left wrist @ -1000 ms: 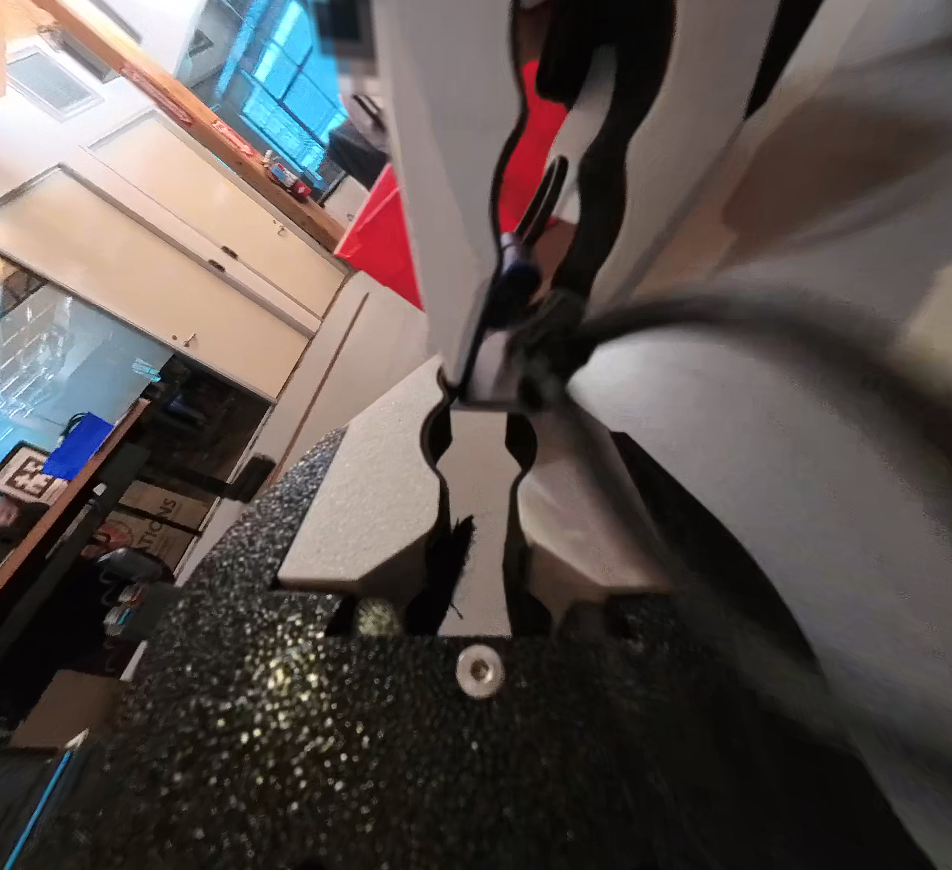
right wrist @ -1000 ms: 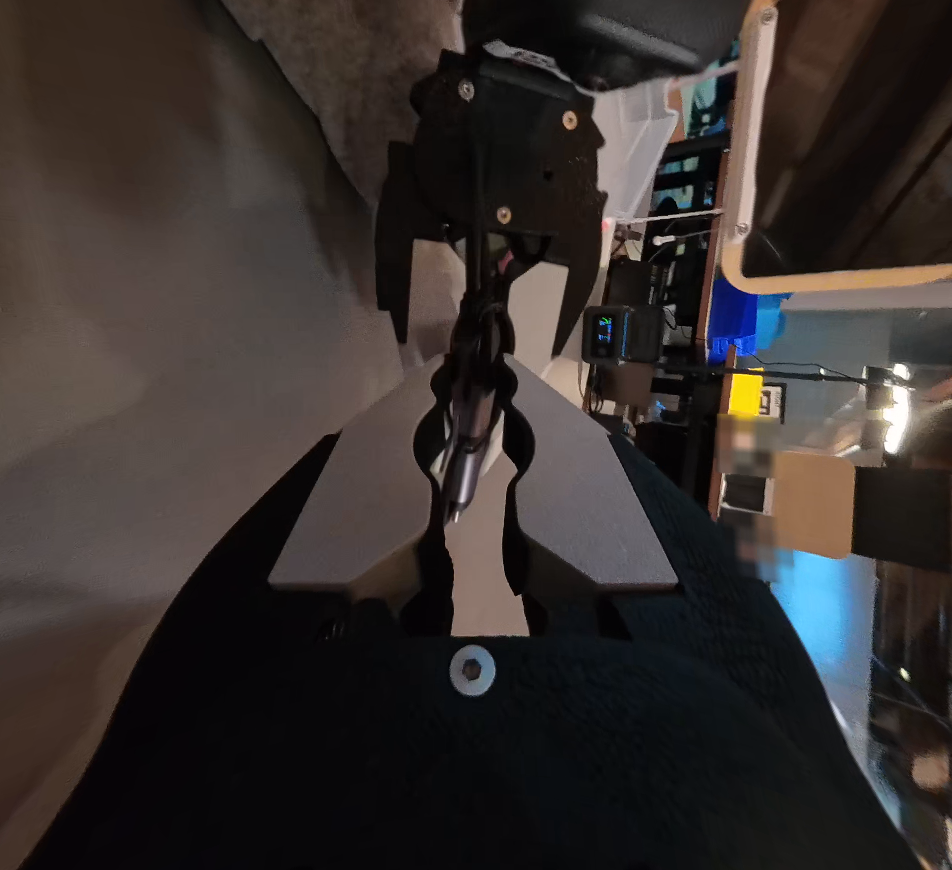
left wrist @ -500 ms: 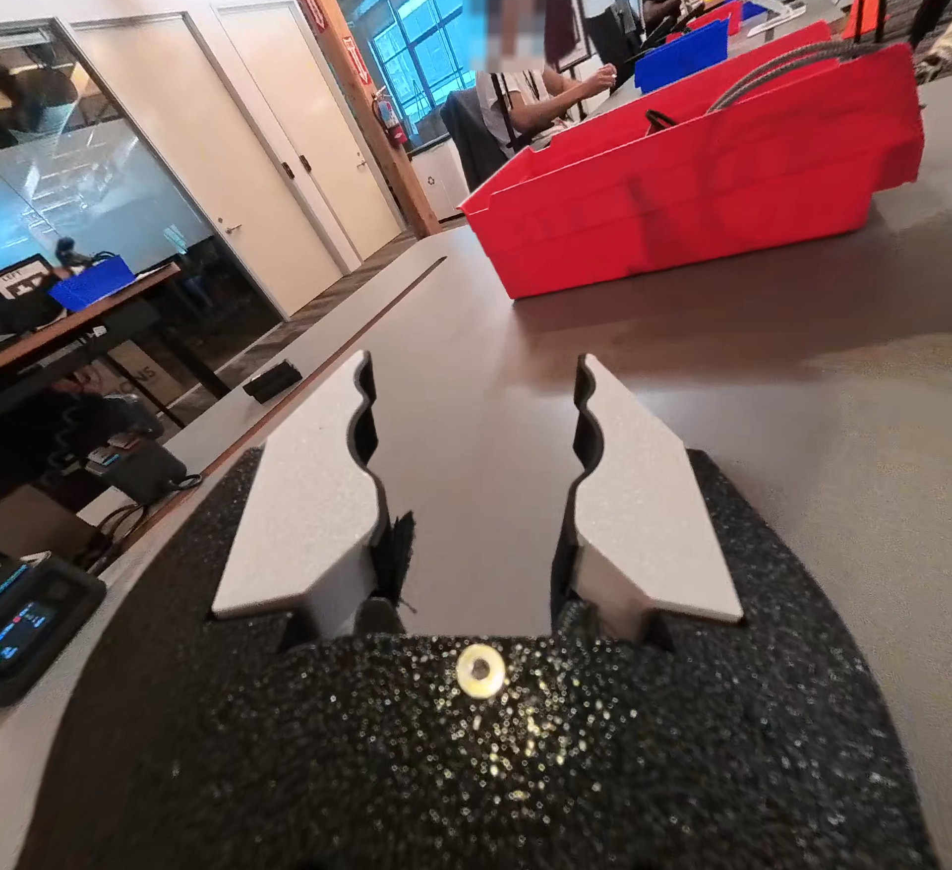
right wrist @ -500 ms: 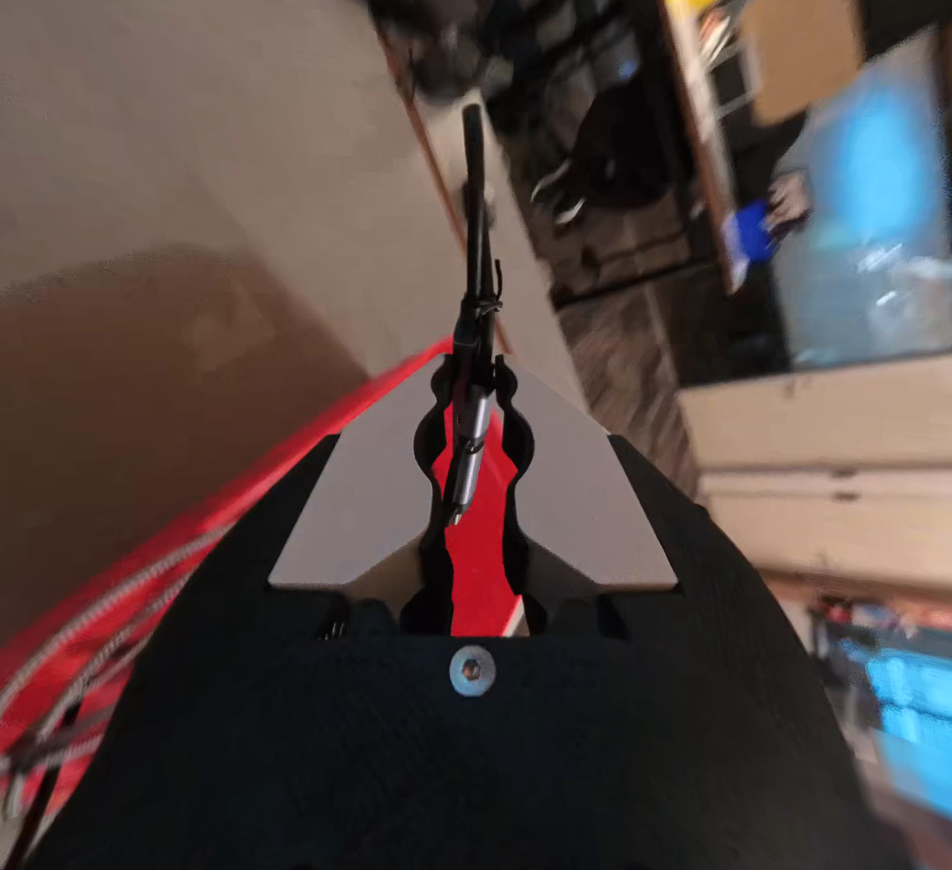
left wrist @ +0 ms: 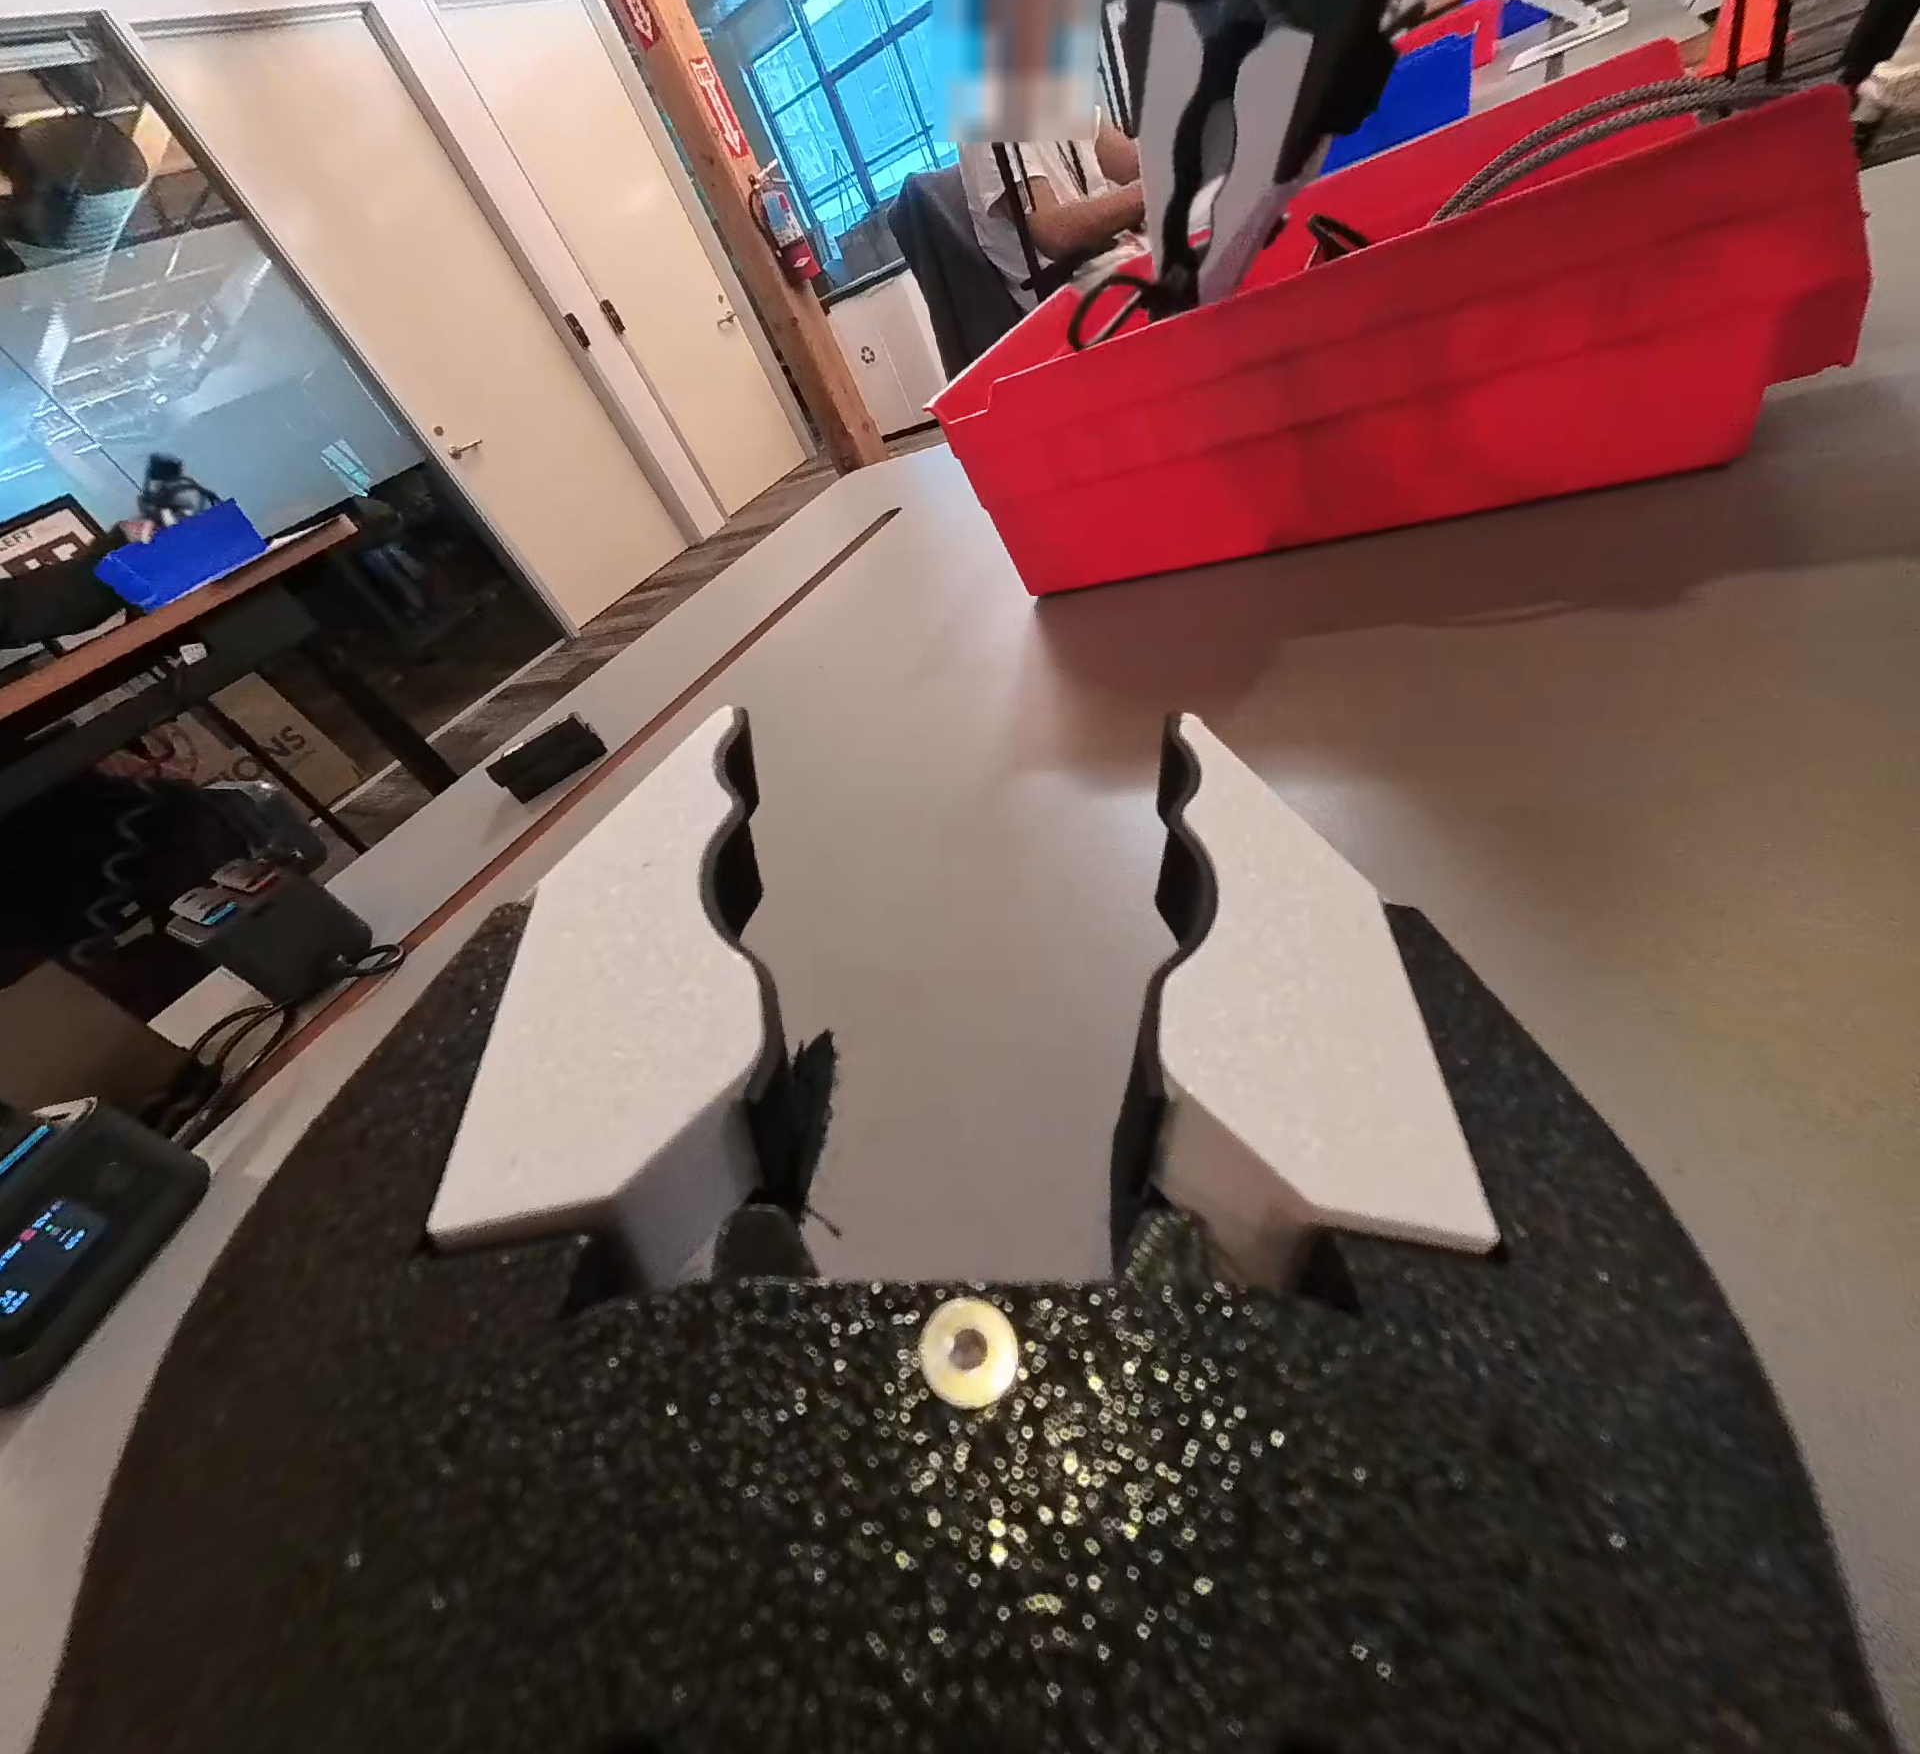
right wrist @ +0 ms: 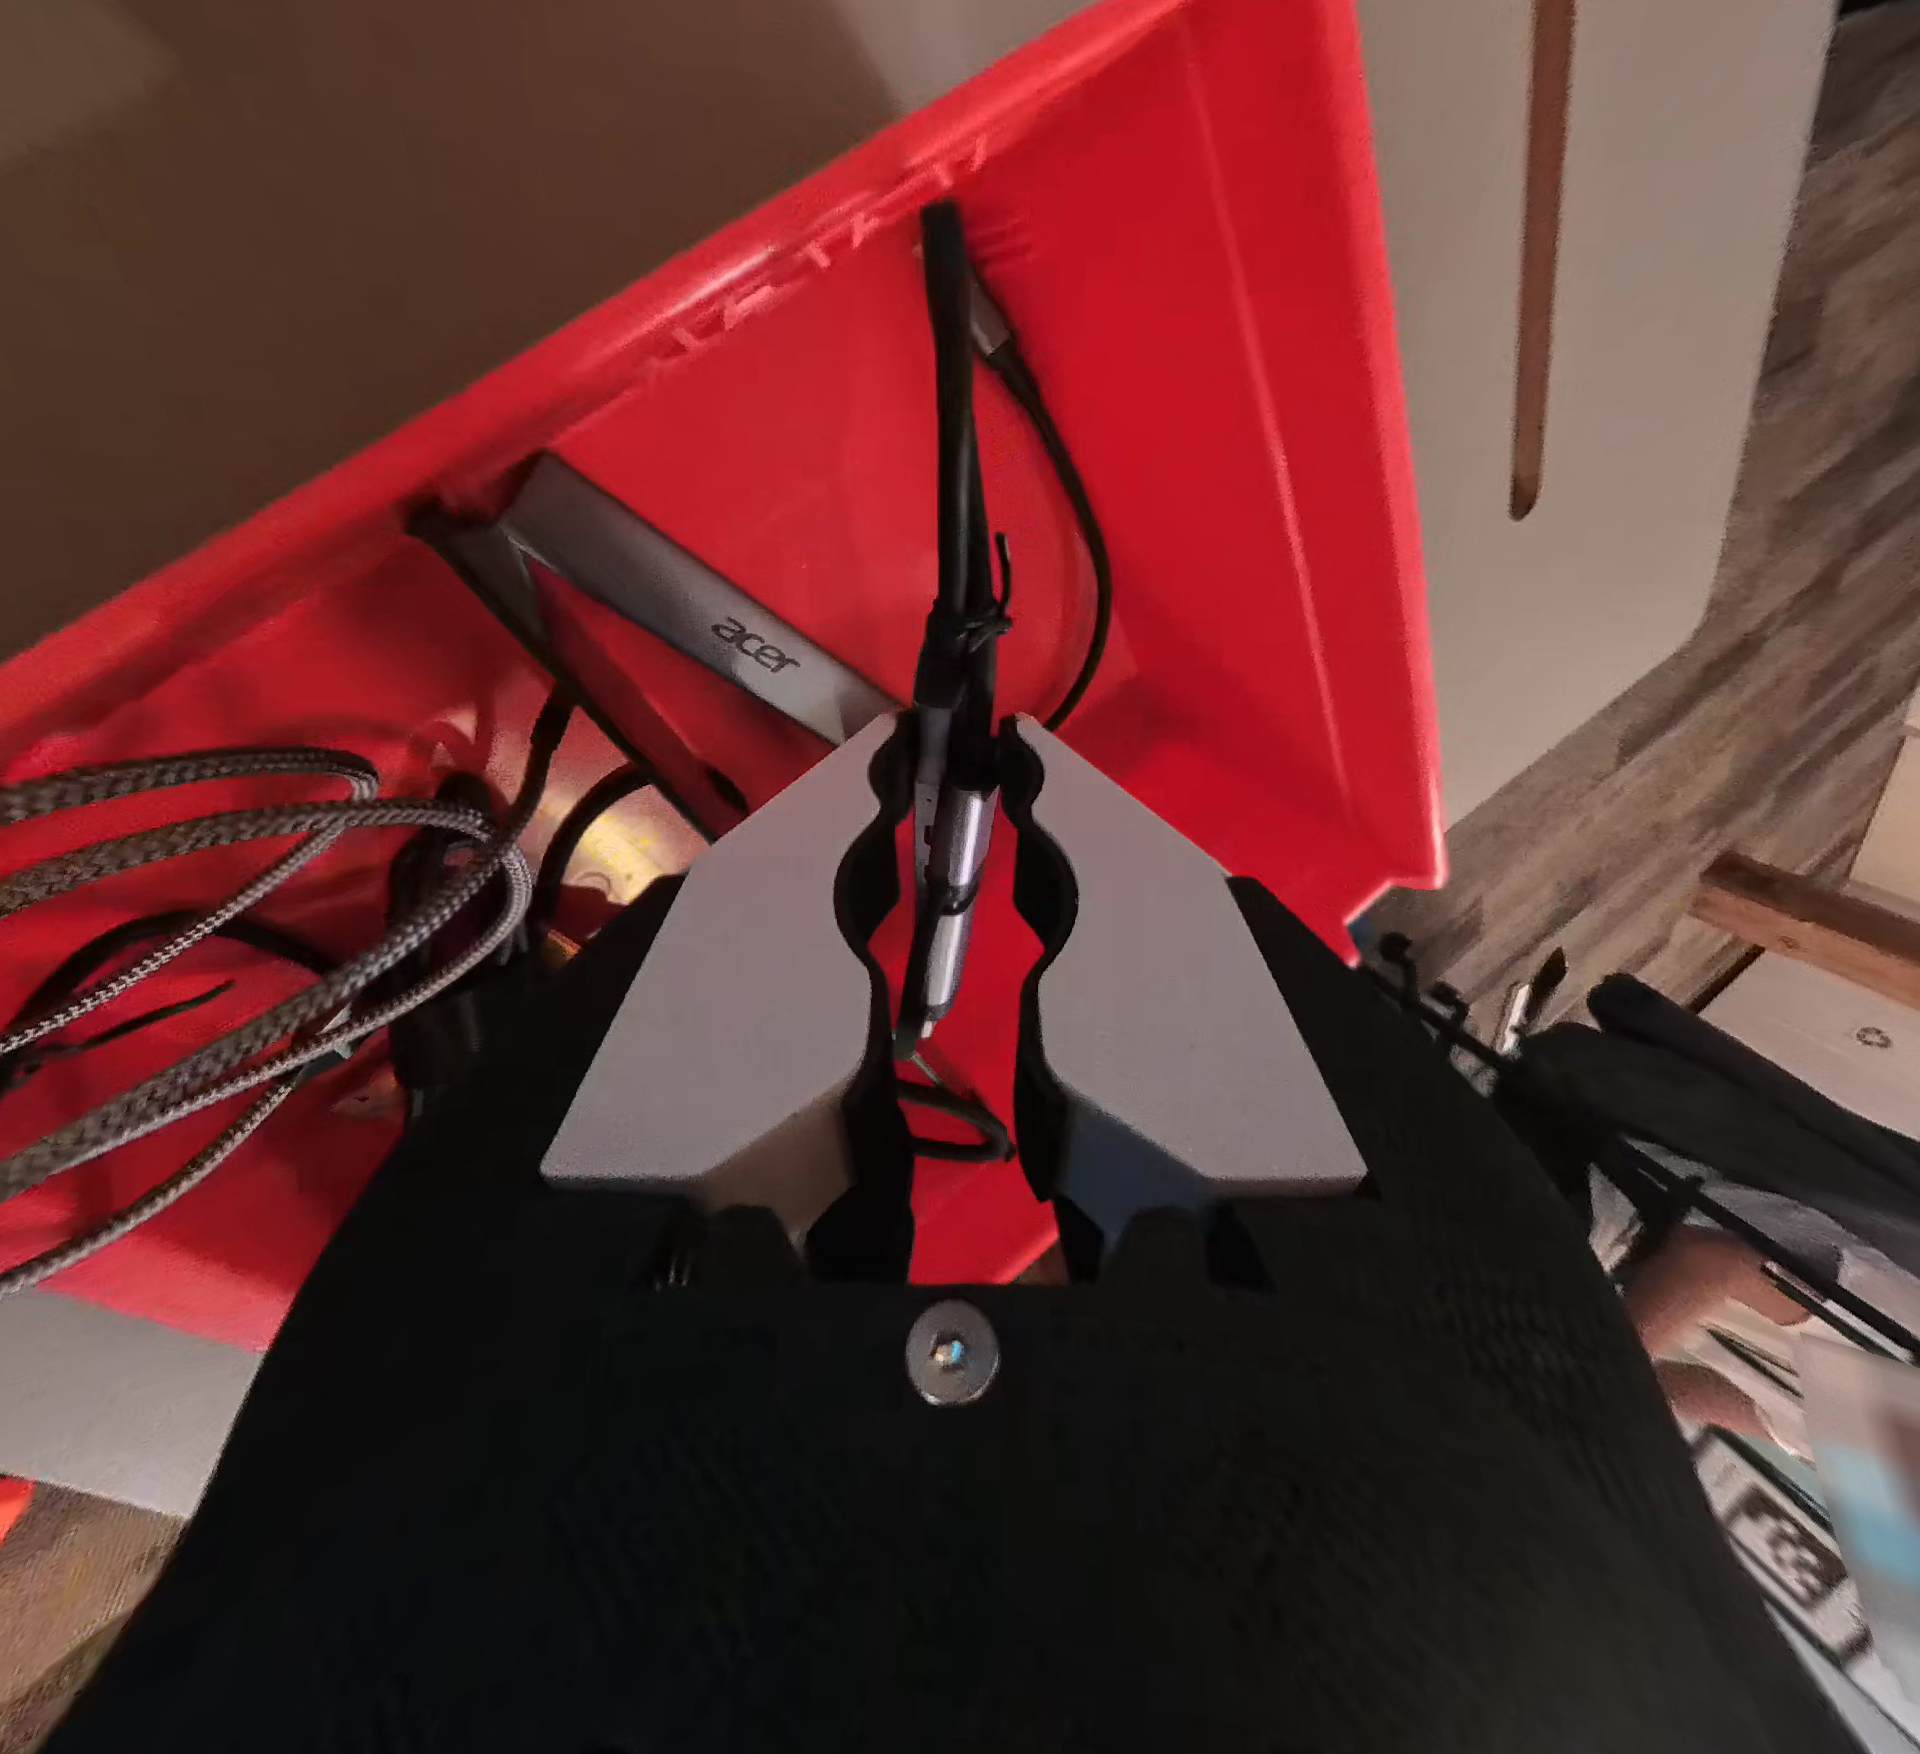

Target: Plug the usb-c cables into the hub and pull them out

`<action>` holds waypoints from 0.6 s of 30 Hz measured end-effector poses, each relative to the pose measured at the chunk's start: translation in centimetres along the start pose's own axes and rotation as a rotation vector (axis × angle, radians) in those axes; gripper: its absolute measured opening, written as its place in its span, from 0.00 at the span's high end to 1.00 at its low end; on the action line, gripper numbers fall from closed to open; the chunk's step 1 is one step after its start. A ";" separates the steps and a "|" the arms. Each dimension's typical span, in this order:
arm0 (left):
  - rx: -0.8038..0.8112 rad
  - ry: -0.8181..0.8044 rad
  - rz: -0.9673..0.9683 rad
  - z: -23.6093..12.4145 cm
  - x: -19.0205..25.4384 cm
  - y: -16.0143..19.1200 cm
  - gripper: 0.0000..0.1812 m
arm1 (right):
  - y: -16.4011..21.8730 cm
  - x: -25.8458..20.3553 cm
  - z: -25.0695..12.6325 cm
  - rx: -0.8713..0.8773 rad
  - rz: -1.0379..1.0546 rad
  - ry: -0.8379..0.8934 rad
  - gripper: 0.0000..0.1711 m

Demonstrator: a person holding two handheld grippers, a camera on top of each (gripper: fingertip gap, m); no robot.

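My right gripper (right wrist: 951, 738) is shut on a black usb-c cable (right wrist: 956, 416) just behind its silver plug (right wrist: 954, 883), which lies between the fingers and points back toward the camera. It hangs over the red bin (right wrist: 1247, 354), above the grey hub (right wrist: 675, 582) that lies inside. My left gripper (left wrist: 956, 759) is open and empty, low over the grey table (left wrist: 1455, 821). In the left wrist view the right gripper (left wrist: 1195, 270) reaches down into the red bin (left wrist: 1403, 416) with the cable.
Grey braided cables (right wrist: 260, 873) lie coiled in the bin's left part and loop over its rim (left wrist: 1558, 135). A small black block (left wrist: 545, 754) lies near the table's left edge. A black device with a lit screen (left wrist: 62, 1226) sits at the near left. A person sits behind the bin. The grippers' ends are close to 30 cm from one another.
My left gripper let go of the cable, opened and dropped away to the table. My right gripper carried the cable over the red bin and lowered it toward the hub.
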State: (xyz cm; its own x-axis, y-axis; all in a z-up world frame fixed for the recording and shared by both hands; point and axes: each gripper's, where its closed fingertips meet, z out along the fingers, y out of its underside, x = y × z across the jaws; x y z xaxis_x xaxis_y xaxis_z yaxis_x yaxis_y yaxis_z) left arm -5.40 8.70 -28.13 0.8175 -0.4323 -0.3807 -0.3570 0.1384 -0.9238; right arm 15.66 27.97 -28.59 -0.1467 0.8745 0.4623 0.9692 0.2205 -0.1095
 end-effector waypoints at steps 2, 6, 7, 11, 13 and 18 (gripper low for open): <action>0.002 -0.003 0.001 0.0 -0.1 0.0 0.58 | 0.3 -0.4 0.8 -0.027 -0.006 -0.010 0.91; 0.016 -0.012 -0.001 -0.1 -0.3 -0.2 0.57 | 0.5 -1.3 1.9 -0.036 0.034 -0.051 0.89; 0.015 -0.013 -0.003 -0.1 -0.4 -0.2 0.57 | 0.4 -1.4 1.9 -0.027 0.050 -0.053 0.88; 0.006 -0.012 -0.002 0.0 -0.4 0.0 0.57 | -0.1 0.0 0.7 0.038 0.113 0.027 0.76; -0.004 -0.020 -0.001 -0.3 -0.5 0.1 0.57 | -0.8 1.3 -1.3 0.127 0.165 0.105 0.75; 0.007 -0.034 -0.012 -1.0 -0.7 -0.1 0.57 | -1.1 2.3 -9.0 0.459 0.378 0.273 0.76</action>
State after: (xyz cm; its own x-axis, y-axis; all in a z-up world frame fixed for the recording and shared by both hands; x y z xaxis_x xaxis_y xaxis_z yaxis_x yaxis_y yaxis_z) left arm -6.42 8.07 -27.71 0.8368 -0.4033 -0.3704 -0.3440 0.1392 -0.9286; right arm 15.99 25.84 -19.47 0.3016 0.7998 0.5190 0.7524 0.1346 -0.6447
